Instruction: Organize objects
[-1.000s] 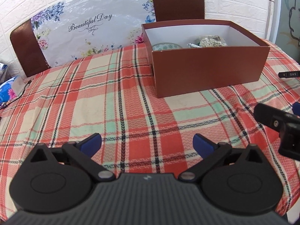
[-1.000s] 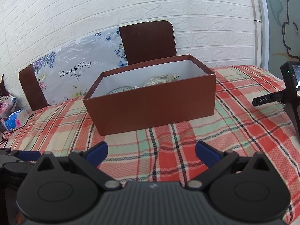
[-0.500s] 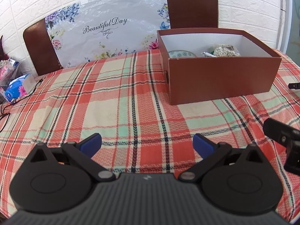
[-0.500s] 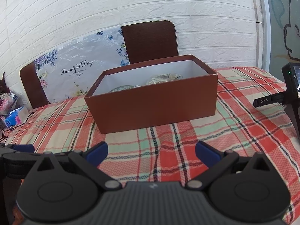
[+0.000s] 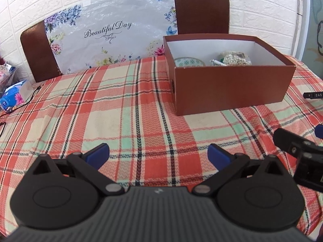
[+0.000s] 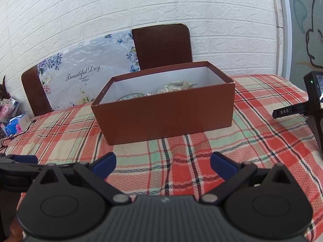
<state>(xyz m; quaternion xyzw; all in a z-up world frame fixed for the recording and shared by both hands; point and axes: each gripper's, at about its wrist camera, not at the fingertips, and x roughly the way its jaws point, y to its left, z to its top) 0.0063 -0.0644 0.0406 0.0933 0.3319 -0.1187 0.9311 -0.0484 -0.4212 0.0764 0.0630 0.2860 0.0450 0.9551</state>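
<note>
The brown box (image 5: 230, 84) stood open on the plaid worktop (image 5: 121, 111), ahead of both tools and well apart from them. It lay ahead and to the right of the left hand-held gripper (image 5: 158, 154) and almost straight ahead of the right hand-held gripper (image 6: 163, 164), with its long axis running across the right wrist view, so the right hand looked the nearer and better placed for any reach into it. Inside its white lining sat a patterned dish (image 5: 188, 62), a clear bag of pale beads (image 5: 236, 58) and a small white item between them, too small to identify. Both hand-held grippers were released, blue pads spread wide with nothing between them. No loose object showed on the cloth near the box, so the sorting seemed largely done. Behind stood 2 brown chairs (image 6: 161, 46) and a floral sheet (image 5: 113, 30); a tissue pack (image 5: 14, 96) sat at the far left edge.
</note>
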